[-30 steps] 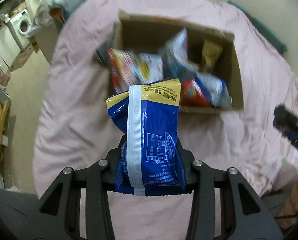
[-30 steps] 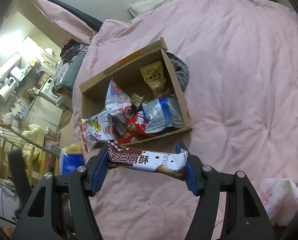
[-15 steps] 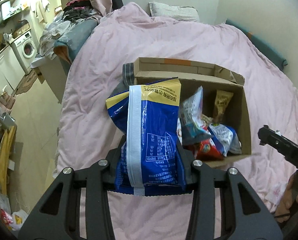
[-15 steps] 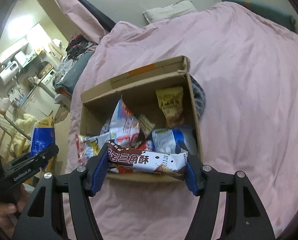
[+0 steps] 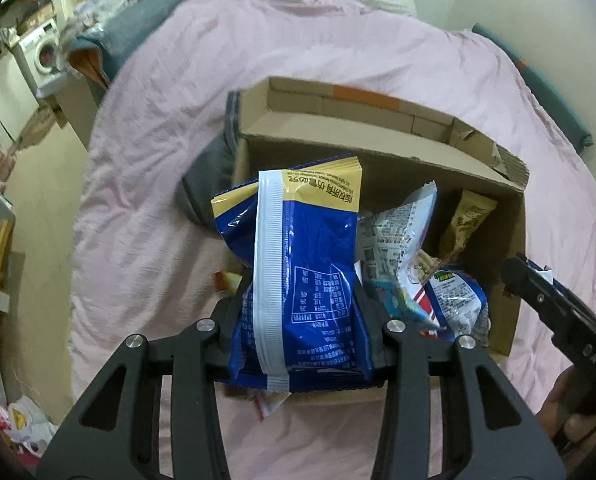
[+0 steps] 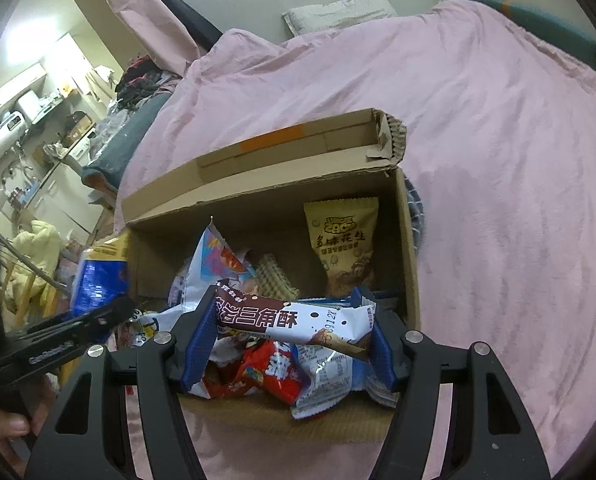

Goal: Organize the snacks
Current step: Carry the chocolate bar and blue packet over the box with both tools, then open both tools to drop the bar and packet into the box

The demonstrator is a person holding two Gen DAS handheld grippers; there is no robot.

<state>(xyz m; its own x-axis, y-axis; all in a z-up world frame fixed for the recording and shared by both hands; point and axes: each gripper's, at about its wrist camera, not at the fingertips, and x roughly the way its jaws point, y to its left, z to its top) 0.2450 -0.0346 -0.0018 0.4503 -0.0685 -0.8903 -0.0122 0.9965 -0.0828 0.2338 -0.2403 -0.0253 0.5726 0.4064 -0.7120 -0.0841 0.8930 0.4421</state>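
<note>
An open cardboard box [image 5: 378,168] [image 6: 258,192] sits on a pink bed cover and holds several snack packets, among them a yellow peanut bag [image 6: 344,248] and a red packet [image 6: 266,372]. My left gripper [image 5: 298,320] is shut on a blue and yellow snack bag [image 5: 306,264], held upright over the box's near left corner. My right gripper [image 6: 286,332] is shut on a brown and white wafer bar [image 6: 290,320], held crosswise over the box's near edge. The left gripper with its blue bag [image 6: 98,280] also shows at the left of the right wrist view.
The pink bed cover [image 6: 498,160] spreads around the box, with a pillow [image 6: 338,12] at the head. A grey cloth [image 5: 206,176] lies under the box's left side. A washing machine [image 5: 38,52] and household clutter stand left of the bed.
Both grippers have moved closer to the box and now hold their snacks over its near edge. The box fills more of both views.
</note>
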